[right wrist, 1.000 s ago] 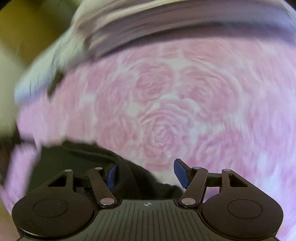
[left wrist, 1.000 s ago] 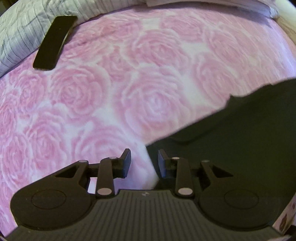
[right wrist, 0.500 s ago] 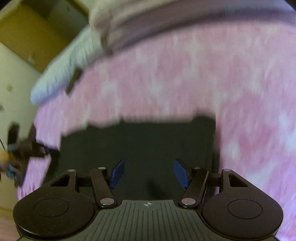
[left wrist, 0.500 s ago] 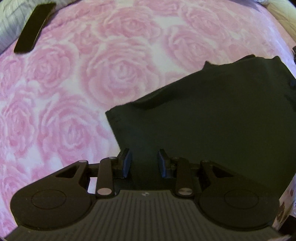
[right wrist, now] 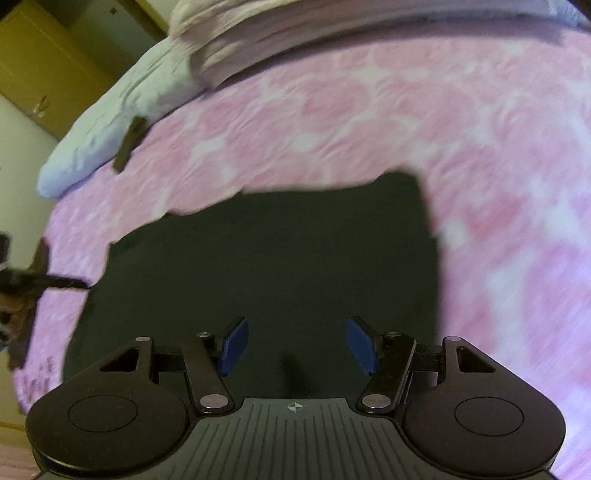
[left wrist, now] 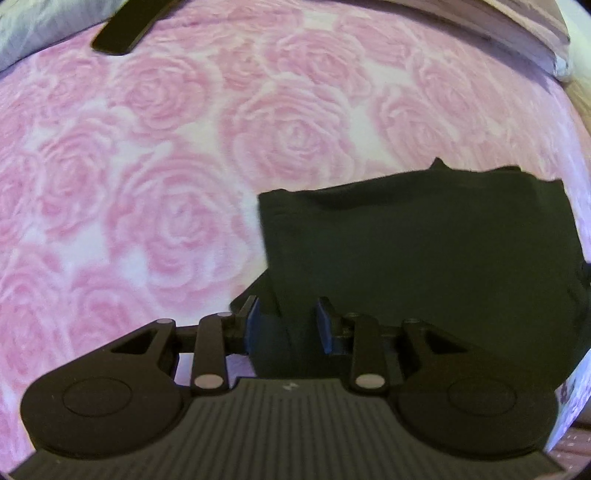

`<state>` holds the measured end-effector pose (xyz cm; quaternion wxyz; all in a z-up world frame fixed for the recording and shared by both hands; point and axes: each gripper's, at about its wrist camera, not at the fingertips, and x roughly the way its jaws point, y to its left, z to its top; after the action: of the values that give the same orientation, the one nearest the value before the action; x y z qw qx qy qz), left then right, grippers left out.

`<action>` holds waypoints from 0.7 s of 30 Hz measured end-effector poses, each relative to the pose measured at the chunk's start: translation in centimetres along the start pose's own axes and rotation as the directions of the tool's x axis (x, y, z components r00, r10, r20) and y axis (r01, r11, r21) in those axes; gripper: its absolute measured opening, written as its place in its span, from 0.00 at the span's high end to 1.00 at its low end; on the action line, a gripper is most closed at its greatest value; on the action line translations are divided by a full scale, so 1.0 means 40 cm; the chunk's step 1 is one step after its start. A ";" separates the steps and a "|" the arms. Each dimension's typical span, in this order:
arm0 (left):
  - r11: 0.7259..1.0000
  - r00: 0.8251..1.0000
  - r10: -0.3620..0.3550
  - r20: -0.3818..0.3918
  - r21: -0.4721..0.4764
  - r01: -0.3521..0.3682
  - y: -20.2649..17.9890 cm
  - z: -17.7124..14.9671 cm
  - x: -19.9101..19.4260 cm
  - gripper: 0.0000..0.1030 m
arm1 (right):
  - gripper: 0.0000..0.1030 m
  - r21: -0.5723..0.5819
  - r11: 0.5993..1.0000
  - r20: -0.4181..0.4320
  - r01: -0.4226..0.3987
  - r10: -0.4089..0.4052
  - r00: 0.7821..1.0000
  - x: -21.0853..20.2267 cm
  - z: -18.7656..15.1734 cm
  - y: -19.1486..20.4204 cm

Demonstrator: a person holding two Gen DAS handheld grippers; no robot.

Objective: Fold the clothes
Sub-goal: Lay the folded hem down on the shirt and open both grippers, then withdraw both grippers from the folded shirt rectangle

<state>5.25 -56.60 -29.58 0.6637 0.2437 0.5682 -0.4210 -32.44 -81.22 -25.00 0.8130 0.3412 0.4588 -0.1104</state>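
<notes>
- Since a second ago the right tongs (right wrist: 297,345) have swung from the garment's edge to over its middle; dark cloth now fills the lower centre of that view, where pink bedspread did before.
- Left view changed too: the dark garment (left wrist: 424,258) sat off at the right edge a second ago, now its left edge runs down between the left tongs (left wrist: 288,325).
- Dark garment lies flat on the bed, folded into a rough rectangle, upper edge a bit uneven with a small peak.
- Bedspread (left wrist: 166,166) is pink with a big rose pattern, visible all round the garment.
- Left tongs: narrow gap, jaws closing, a fold of the garment's left edge bunched between the blue pads (left wrist: 255,325); whether the pads actually press the cloth, cannot tell.
- Right tongs: wide apart, blue pads (right wrist: 233,345) clear of anything, hovering above the garment, nothing gripped.
- Flat black phone-like slab (left wrist: 129,26) lies at the far left of the bed, partly on a pale striped pillow (left wrist: 33,33).
- Pale folded bedding (right wrist: 295,40) stacked along the far edge of the bed.
- Right view is motion-blurred; the other tongs and hand (right wrist: 18,291) show dimly at its left edge.
</notes>
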 end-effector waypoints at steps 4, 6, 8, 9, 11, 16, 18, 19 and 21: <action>0.999 0.999 -0.053 -0.007 0.007 0.053 0.002 0.014 0.044 0.81 | 0.39 0.021 1.000 -0.039 -0.010 0.011 0.999 0.035 -0.083 0.074; 0.996 0.996 -0.086 0.006 0.008 0.086 0.007 0.014 0.050 0.94 | 0.39 0.035 0.999 -0.039 0.011 -0.010 0.999 0.044 -0.114 0.105; 0.994 0.993 -0.105 0.054 0.037 0.103 0.017 0.002 0.022 0.95 | 0.39 0.059 0.997 -0.029 0.043 -0.042 0.999 0.050 -0.141 0.138; 0.992 0.989 -0.120 0.083 0.042 0.117 0.030 -0.006 0.001 0.95 | 0.39 0.071 0.996 -0.025 0.059 -0.058 0.998 0.053 -0.154 0.155; 0.988 0.979 -0.155 0.132 0.045 0.151 0.061 -0.024 -0.037 0.95 | 0.39 0.093 0.992 0.002 0.088 -0.089 0.996 0.048 -0.169 0.199; 0.974 0.975 -0.213 0.060 0.095 0.207 0.104 -0.048 0.015 0.93 | 0.39 0.152 0.977 0.064 0.148 -0.159 0.985 0.065 -0.231 0.365; 0.965 0.973 -0.228 0.042 0.141 0.221 0.107 -0.041 0.031 0.89 | 0.39 0.166 0.974 0.055 0.151 -0.162 0.985 0.098 -0.255 0.436; 0.960 0.971 -0.236 0.032 0.164 0.228 0.108 -0.038 0.038 0.87 | 0.39 0.164 0.975 0.050 0.147 -0.157 0.986 0.116 -0.267 0.475; 0.955 0.974 -0.223 0.039 0.210 0.210 0.109 -0.036 0.017 0.85 | 0.39 0.127 0.984 0.043 0.122 -0.128 0.991 0.150 -0.283 0.548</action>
<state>8.11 -53.32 -31.25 0.6024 0.2338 0.5241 -0.5548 -25.89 -56.71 -23.92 0.7930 0.3588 0.4507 -0.1980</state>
